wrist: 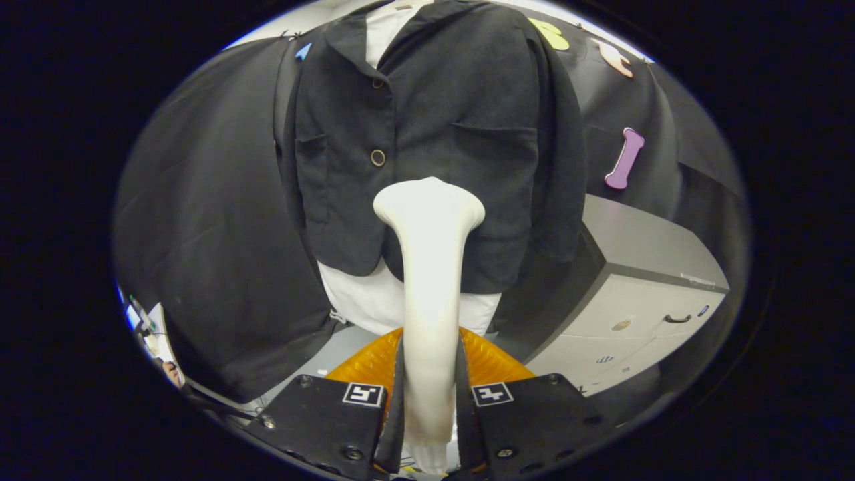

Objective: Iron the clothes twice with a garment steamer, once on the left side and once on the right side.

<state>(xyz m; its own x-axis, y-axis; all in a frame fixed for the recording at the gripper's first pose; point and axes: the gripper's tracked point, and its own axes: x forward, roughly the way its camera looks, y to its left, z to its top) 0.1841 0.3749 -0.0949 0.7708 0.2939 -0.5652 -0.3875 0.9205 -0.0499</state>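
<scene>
Steamer work looks under way, though how many passes are finished cannot be judged from here. The gripper has both fingers clamped on the handle of the cream plastic garment steamer, whose flared head sits low on the dark woollen button-front jacket, near its centre opening, just below the round brown button; whether the head touches the cloth is hard to tell. The jacket hangs over a white shirt. Beside the jacket stands a grey drawer cabinet. No brand or readable writing shows; the small marks on the cabinet are too tiny to read.
</scene>
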